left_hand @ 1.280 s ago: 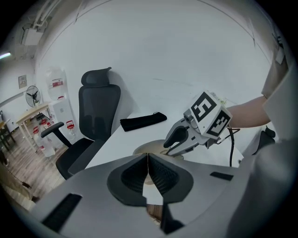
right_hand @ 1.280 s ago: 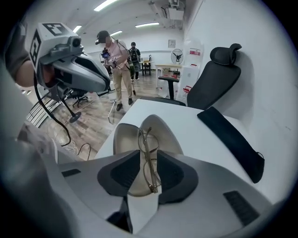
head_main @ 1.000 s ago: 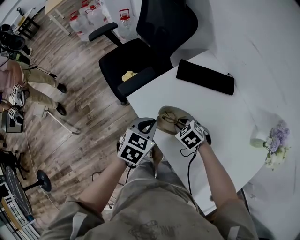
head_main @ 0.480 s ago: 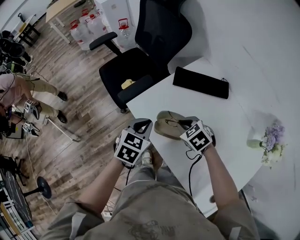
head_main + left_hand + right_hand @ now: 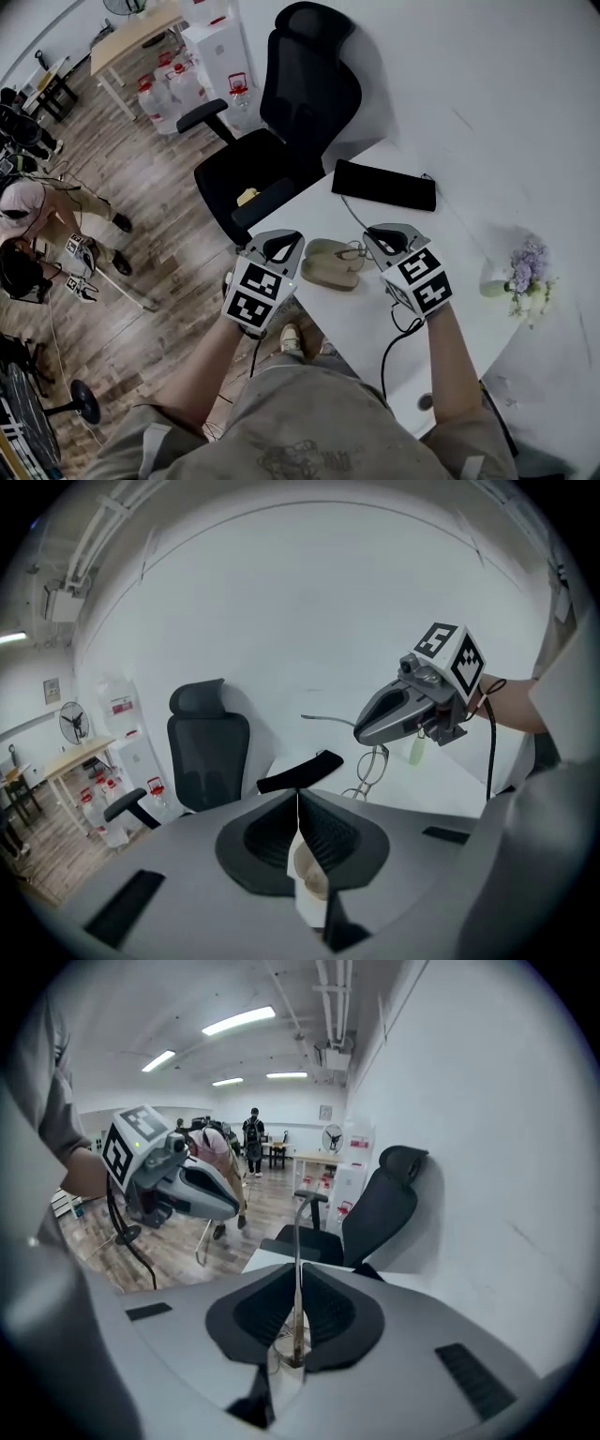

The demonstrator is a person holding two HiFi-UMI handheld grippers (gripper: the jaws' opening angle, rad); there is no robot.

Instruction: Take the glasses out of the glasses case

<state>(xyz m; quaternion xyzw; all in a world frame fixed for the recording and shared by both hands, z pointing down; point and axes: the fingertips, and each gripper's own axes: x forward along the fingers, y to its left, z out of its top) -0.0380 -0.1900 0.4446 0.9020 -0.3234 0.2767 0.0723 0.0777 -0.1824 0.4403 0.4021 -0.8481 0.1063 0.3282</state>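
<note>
Hanging by one thin temple arm, the glasses (image 5: 372,764) are clenched in the right tool (image 5: 297,1279), lenses dangling below it, just right of centre in the left gripper view. In the head view they sit at mid-frame, just beside the right end of the glasses case (image 5: 328,265) and clear of its cavity.

Handling judgement: light, fragile item. The wire frame looks springy and the hinge weak, so a grip on a single temple invites swinging and twisting. A hold nearer the hinge or at the bridge would be steadier. Lenses should not be pinched.

The left tool (image 5: 298,808) is closed on the edge of the beige case, which shows between its jaws. The case looks stiff-shelled, light and fairly smooth. An edge grip could slip.

Containers: the case lies open at centre frame, two halves showing, with nothing visible inside. A small vase of flowers (image 5: 520,272) stands at the right of the white worktop (image 5: 450,234).
</note>
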